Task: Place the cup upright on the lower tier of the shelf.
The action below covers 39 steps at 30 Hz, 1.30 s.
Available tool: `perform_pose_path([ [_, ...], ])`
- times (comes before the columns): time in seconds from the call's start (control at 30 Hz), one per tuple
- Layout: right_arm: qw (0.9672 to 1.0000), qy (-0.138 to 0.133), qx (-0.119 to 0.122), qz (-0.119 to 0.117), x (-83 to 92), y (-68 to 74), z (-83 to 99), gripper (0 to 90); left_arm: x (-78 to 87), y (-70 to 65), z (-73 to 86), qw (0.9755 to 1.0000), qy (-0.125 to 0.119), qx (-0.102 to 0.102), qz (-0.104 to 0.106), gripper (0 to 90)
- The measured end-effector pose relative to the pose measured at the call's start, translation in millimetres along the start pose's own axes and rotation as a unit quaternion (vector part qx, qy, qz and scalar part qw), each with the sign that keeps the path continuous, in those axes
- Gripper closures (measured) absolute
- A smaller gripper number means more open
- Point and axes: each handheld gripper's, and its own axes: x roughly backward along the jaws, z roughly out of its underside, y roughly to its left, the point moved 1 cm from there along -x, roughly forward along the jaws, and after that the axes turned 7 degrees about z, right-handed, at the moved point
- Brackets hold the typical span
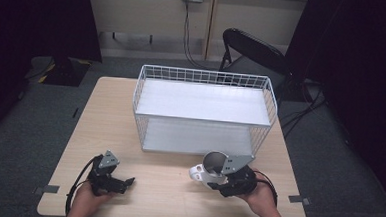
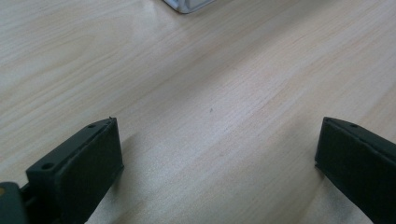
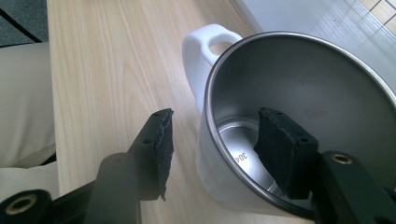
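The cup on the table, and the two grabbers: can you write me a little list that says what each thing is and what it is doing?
cup: white outside, steel inside, white handle, upright on the table
right gripper: one jaw inside the cup, one outside, straddling its wall; a gap shows at the outer jaw, so not yet clamped
left gripper: jaws wide apart, nothing between them, low over bare wood
basket: white wire, two shelves, nothing on them, behind the cup
table: light wood
chair: black, beyond the table
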Motion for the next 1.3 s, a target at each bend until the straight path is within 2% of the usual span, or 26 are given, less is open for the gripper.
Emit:
perform_pose_path([
  [0.13, 1.0000, 0.002, 0.003, 0.001, -2.4, -0.3, -0.3, 50.2, 0.0, 0.0, 0.0, 1.0000, 0.000, 0.000, 0.000, 0.0],
  [0.2, 0.9999, 0.005, 0.011, 0.004, -3.4, -0.5, -0.8, 54.5, 0.0, 0.0, 0.0, 1.0000, 0.000, 0.000, 0.000, 0.0],
  [0.23, 0.9998, 0.006, 0.017, 0.003, -3.8, -0.2, -1.2, 57.2, 0.0, 0.0, 0.0, 1.0000, 0.000, 0.000, 0.000, 0.0],
  [0.27, 0.9995, 0.009, 0.029, 0.012, -4.0, 0.5, -1.2, 63.7, 0.0, 0.0, 0.0, 1.0000, 0.000, 0.000, 0.000, 0.0],
  [0.3, 0.9995, 0.009, 0.029, 0.012, -4.0, 0.5, -1.2, 63.7, 0.0, 0.0, 0.0, 1.0000, 0.000, 0.000, 0.000, 0.0],
  [0.33, 0.9993, 0.010, 0.033, 0.013, -3.9, 0.9, -0.6, 69.9, 0.0, 0.0, 0.0, 1.0000, 0.000, 0.000, 0.000, 0.0],
  [0.4, 0.9993, 0.011, 0.034, 0.014, -4.1, 1.2, -0.1, 72.0, 0.0, 0.0, 0.0, 1.0000, 0.000, 0.000, 0.000, 0.0],
  [0.47, 0.9991, 0.019, 0.037, 0.010, -5.7, 2.6, 2.3, 78.4, 0.0, 0.0, 0.0, 1.0000, 0.000, 0.000, 0.000, 0.0],
  [0.57, 0.9992, 0.017, 0.035, 0.012, -6.7, 3.9, 5.2, 79.0, 0.0, 0.0, -0.1, 1.0000, 0.000, -0.001, 0.001, 0.0],
  [0.63, 0.9993, 0.016, 0.028, 0.021, -5.6, 4.8, 5.8, 80.1, -0.1, 0.1, -0.1, 1.0000, 0.000, -0.001, 0.001, 0.0],
  [0.7, 0.9988, 0.019, 0.040, 0.023, -4.6, 5.3, 5.8, 81.6, 0.0, 0.1, -0.1, 1.0000, 0.000, -0.001, 0.001, 0.0],
  [0.8, 0.9983, 0.022, 0.045, 0.030, -2.9, 5.2, 6.4, 83.1, 0.0, 0.1, -0.1, 1.0000, 0.000, -0.001, 0.001, 0.0],
  [1.13, 0.9967, 0.004, 0.058, 0.056, 5.3, 6.1, 3.2, 83.2, 0.0, 0.3, -0.2, 1.0000, 0.001, -0.001, 0.002, 0.0],
  [1.3, 0.9965, -0.002, 0.053, 0.064, 7.4, 3.2, 0.1, 83.2, -0.1, 0.2, -0.2, 1.0000, 0.001, -0.001, 0.001, 0.0],
])
